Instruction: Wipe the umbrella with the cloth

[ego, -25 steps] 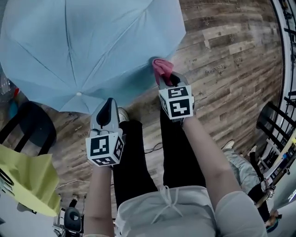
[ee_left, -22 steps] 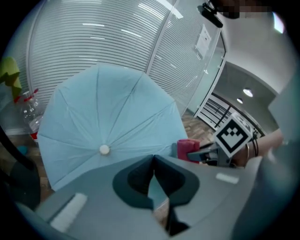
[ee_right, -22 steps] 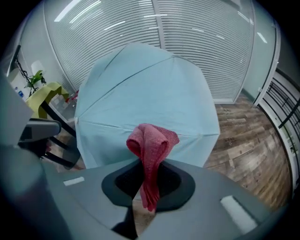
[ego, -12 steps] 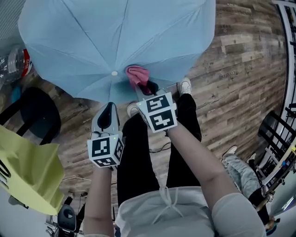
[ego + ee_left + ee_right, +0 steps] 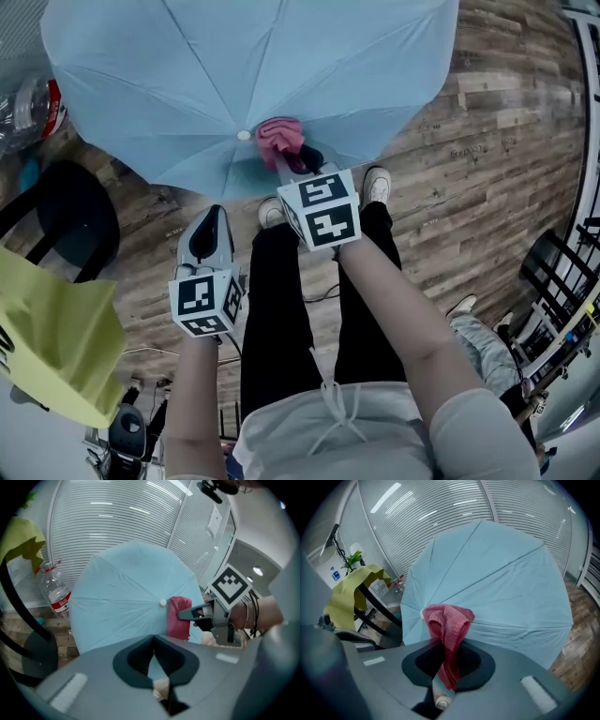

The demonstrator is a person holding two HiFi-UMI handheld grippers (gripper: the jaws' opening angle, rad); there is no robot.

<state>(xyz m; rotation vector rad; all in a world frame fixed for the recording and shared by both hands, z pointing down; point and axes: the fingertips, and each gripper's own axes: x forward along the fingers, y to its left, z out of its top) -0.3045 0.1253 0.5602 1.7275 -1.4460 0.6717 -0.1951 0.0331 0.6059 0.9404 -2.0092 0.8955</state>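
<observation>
The open light-blue umbrella [image 5: 187, 75] fills the top of the head view, with its white tip cap [image 5: 245, 135] toward me. My right gripper [image 5: 292, 161] is shut on a pink cloth [image 5: 279, 135], which lies against the canopy just right of the cap. In the right gripper view the cloth [image 5: 447, 620] bunches out of the right gripper [image 5: 449, 645] in front of the umbrella [image 5: 501, 583]. My left gripper [image 5: 214, 216] hangs below the canopy's near edge, shut and empty. Its own view shows the left gripper [image 5: 153, 641], the umbrella [image 5: 122, 597], the cloth [image 5: 179, 618] and the right gripper [image 5: 190, 614].
A clear water bottle [image 5: 28, 103] lies at the left by a black chair [image 5: 56, 225] draped with a yellow cloth [image 5: 52, 337]. A metal rack [image 5: 562, 281] stands at the right. My legs and white shoes [image 5: 375, 183] are on the wooden floor [image 5: 487, 141] under the grippers.
The right gripper has carried the pink cloth leftward over the canopy, from its right edge to beside the tip cap. The left gripper has hardly moved.
</observation>
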